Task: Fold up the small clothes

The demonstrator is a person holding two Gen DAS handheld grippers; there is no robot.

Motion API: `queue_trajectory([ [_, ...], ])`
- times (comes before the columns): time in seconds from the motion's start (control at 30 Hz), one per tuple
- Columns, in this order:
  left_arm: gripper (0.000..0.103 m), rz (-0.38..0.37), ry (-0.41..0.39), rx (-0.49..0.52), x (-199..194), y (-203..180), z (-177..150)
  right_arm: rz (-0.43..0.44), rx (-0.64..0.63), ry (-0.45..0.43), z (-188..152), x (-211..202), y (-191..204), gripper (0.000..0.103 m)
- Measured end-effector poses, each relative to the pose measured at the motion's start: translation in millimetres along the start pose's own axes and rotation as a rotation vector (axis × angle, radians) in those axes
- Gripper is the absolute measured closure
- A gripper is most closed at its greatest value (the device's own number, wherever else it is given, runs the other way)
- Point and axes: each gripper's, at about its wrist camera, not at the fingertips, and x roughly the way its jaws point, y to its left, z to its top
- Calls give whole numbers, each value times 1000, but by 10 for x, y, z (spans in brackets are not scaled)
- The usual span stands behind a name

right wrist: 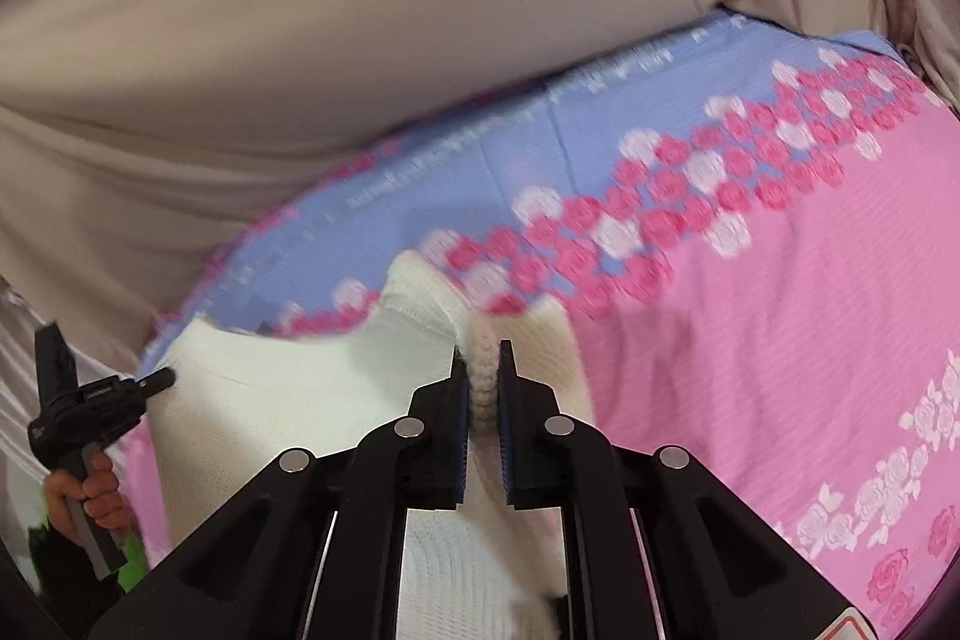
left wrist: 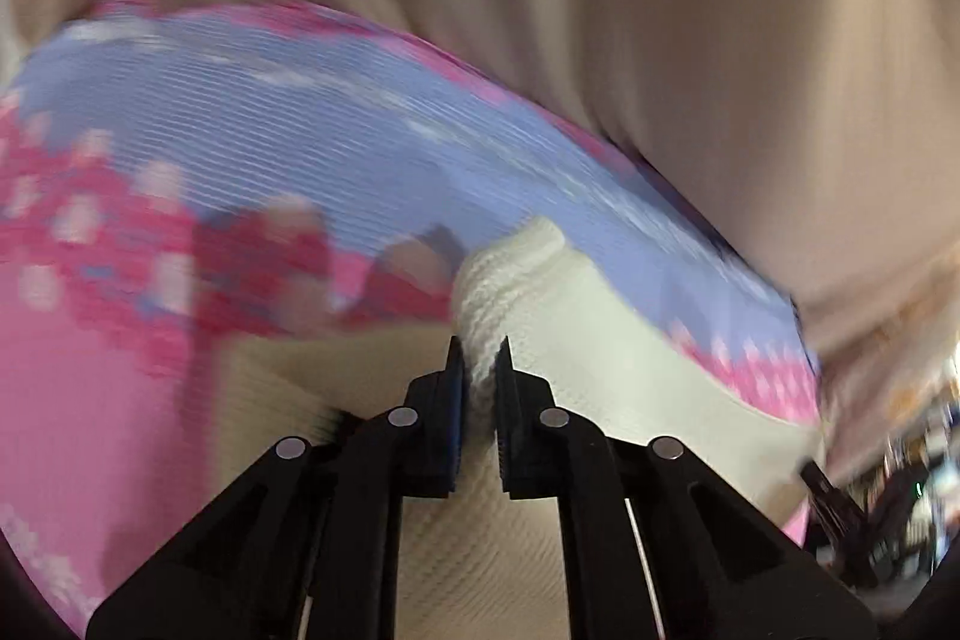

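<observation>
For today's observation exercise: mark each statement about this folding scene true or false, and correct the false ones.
1. The left gripper is shut on the white knit garment. True.
2. The right gripper hangs open, holding nothing. False: it pinches a ribbed edge of the same garment.
3. The bedsheet under the garment is plain green. False: it is pink and blue with a rose pattern.
4. A beige curtain hangs behind the bed. True.
</observation>
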Motion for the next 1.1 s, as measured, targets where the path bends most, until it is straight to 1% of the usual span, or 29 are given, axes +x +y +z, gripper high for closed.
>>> queue_trajectory([
  [0.03,95,37,0,-20,34,103,27,14,5,0,41,31,16,95],
  [0.1,95,124,32,-48,249,305,18,24,7,19,138,211,56,95],
  [0.13,95,173,64,-47,429,374,-35,10,0,43,180,401,78,95],
  [0.2,95,226,102,-35,614,414,-114,-29,0,100,206,737,90,95],
  [0.23,95,235,104,-34,643,404,-138,-70,-2,125,216,915,89,95],
  [0.27,95,234,83,-36,591,348,-148,-100,2,138,233,999,88,95],
  [0.3,95,221,69,-36,526,317,-146,-101,27,127,269,995,102,95],
  [0.37,95,239,59,-15,510,235,-139,-67,43,81,315,887,151,95],
  [0.4,95,268,74,14,576,212,-142,-82,22,71,327,879,184,95],
  [0.47,89,303,136,52,761,219,-177,-173,-51,125,315,1078,216,93],
  [0.5,89,305,130,59,735,221,-185,-195,-58,177,292,1211,179,92],
  [0.53,88,285,113,60,673,211,-197,-214,-46,228,262,1317,135,91],
  [0.57,82,232,104,51,571,215,-218,-209,-31,231,245,1295,109,89],
  [0.6,76,187,101,36,447,243,-263,-188,-20,204,236,1201,117,86],
  [0.63,63,145,88,20,277,297,-344,-164,-19,172,214,1048,131,70],
  [0.67,55,118,65,12,128,349,-461,-153,-22,145,164,870,130,54],
  [0.7,52,104,47,4,-30,411,-609,-145,-26,123,93,704,110,51],
  [0.73,51,101,55,-3,-177,504,-788,-128,-34,113,3,566,87,51],
  [0.77,51,100,75,-6,-219,555,-919,-115,-41,116,-108,436,48,51],
  [0.8,51,105,98,-19,-255,624,-1059,-112,-42,134,-294,288,-2,51],
  [0.83,51,112,114,-38,-284,697,-1209,-112,-42,149,-433,211,-32,51],
  [0.87,51,101,120,-61,-329,746,-1378,-112,-37,166,-602,142,-74,51],
  [0.9,51,90,96,-66,-360,757,-1468,-115,-27,187,-740,95,-118,51],
  [0.93,55,92,67,-55,-398,744,-1537,-121,-10,208,-913,55,-150,51],
  [0.97,63,113,55,-36,-417,693,-1588,-118,2,210,-1029,31,-163,51],
  [1.0,74,125,66,-29,-399,661,-1577,-109,7,220,-1145,36,-169,51],
  [1.03,96,126,85,-32,-384,638,-1559,-117,2,234,-1207,66,-174,54],
  [1.07,96,111,119,-47,-346,615,-1517,-119,-5,240,-1233,85,-187,68],
  [1.1,96,113,132,-53,-372,627,-1502,-118,-19,236,-1238,94,-169,81],
])
